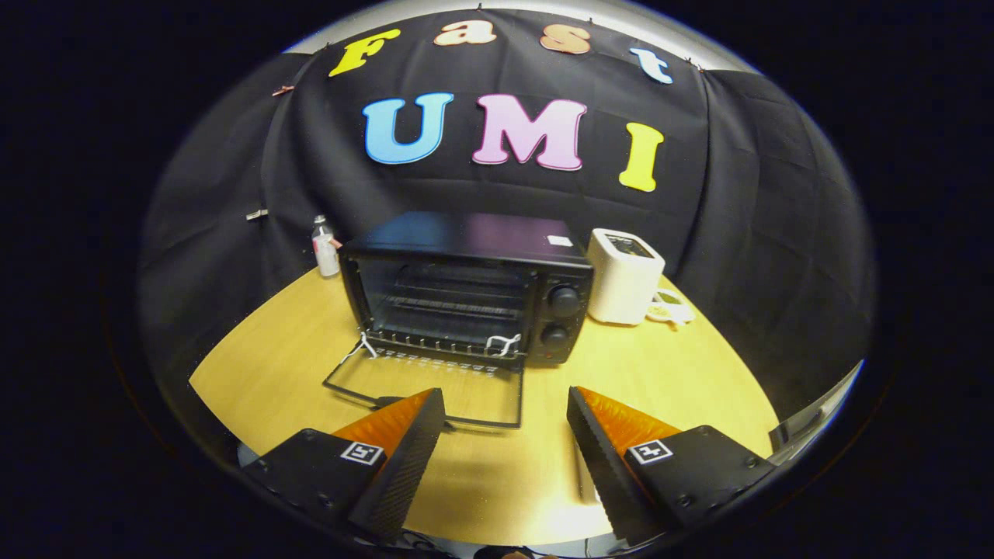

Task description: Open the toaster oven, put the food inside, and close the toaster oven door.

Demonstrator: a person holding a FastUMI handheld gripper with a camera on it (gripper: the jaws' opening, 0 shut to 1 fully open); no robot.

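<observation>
Oven [466, 287] sits on the table [683, 380] beyond the claw [506, 415], its door [423, 384] dropped flat just ahead of the spread, empty fingers. Toaster [623, 276] stands right of it.

Black toaster oven [466, 291] sitting upright on wooden table, door [427, 384] lying folded down flat toward gripper [505, 427], wire rack showing inside, two knobs at right. Gripper's fingers spreading apart, gripping nothing, just short of door.
</observation>
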